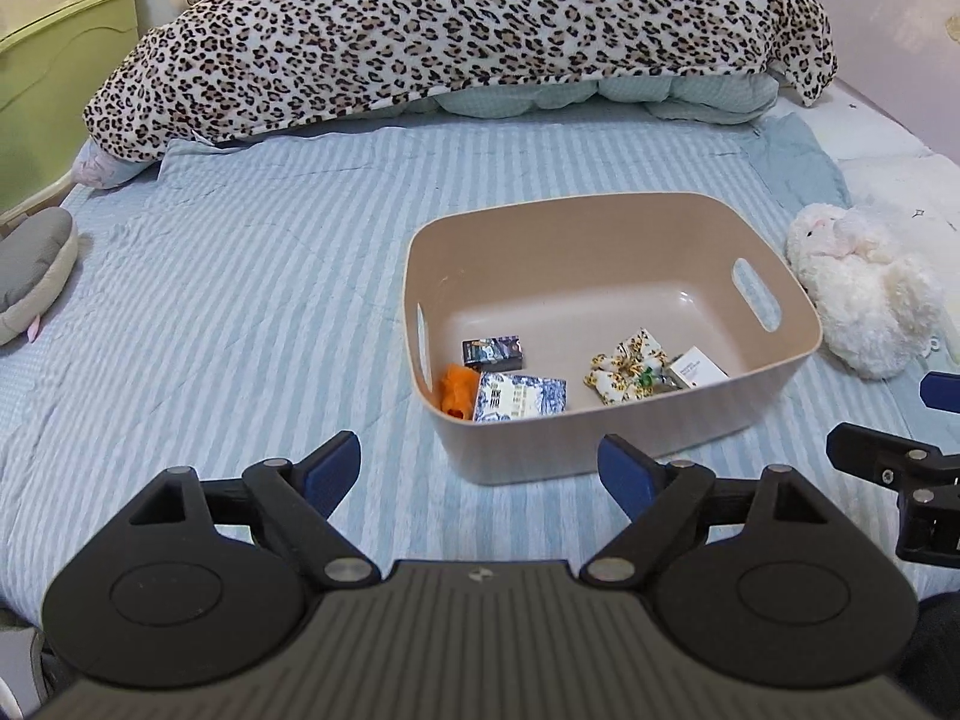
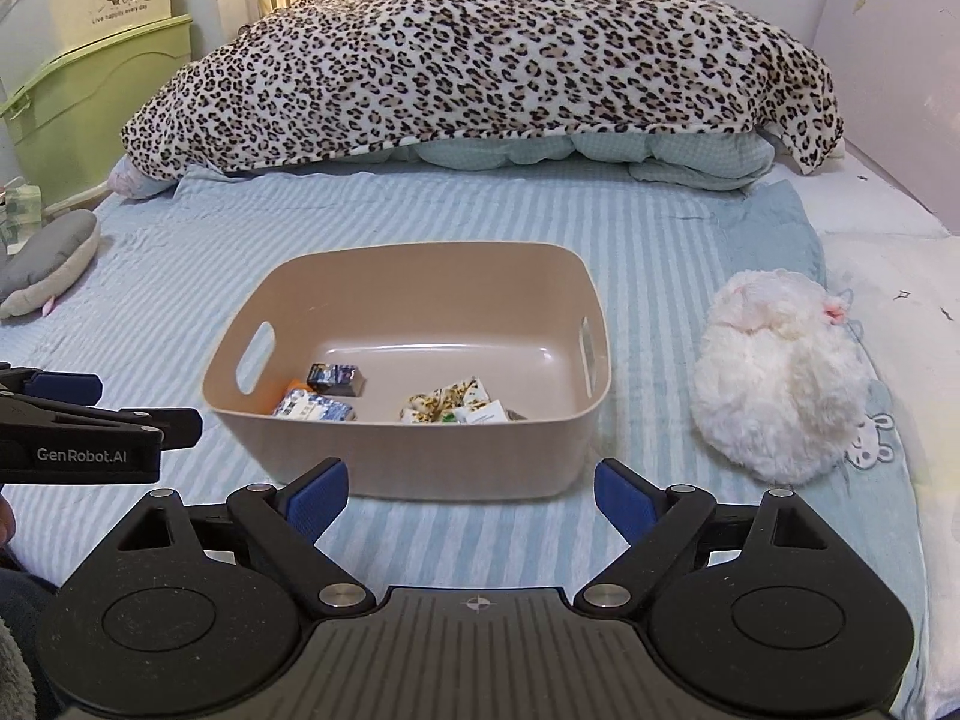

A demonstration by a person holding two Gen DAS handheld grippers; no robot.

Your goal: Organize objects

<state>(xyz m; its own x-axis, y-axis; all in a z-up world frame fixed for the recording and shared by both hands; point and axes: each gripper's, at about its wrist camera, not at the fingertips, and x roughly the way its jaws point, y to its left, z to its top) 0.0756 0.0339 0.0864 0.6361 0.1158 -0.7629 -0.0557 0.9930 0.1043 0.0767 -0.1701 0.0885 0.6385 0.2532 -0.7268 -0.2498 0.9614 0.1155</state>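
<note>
Both claws spread and empty, short of the bin (image 2: pixel 396 456) on the bed (image 2: pixel 690 228): white plush toy (image 2: pixel 780 384) lies loose just right of the bin, ahead-right of the right claw (image 2: pixel 471 495), farther from the left claw (image 1: pixel 480 474).

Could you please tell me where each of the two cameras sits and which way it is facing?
Left wrist: sits on the left gripper, faces down the bed at the beige bin; own open fingers show, the right gripper at the right edge.
Right wrist: sits on the right gripper, same heading; the left gripper at the left edge.
Shared: bin, leopard blanket, white plush toy.
</note>
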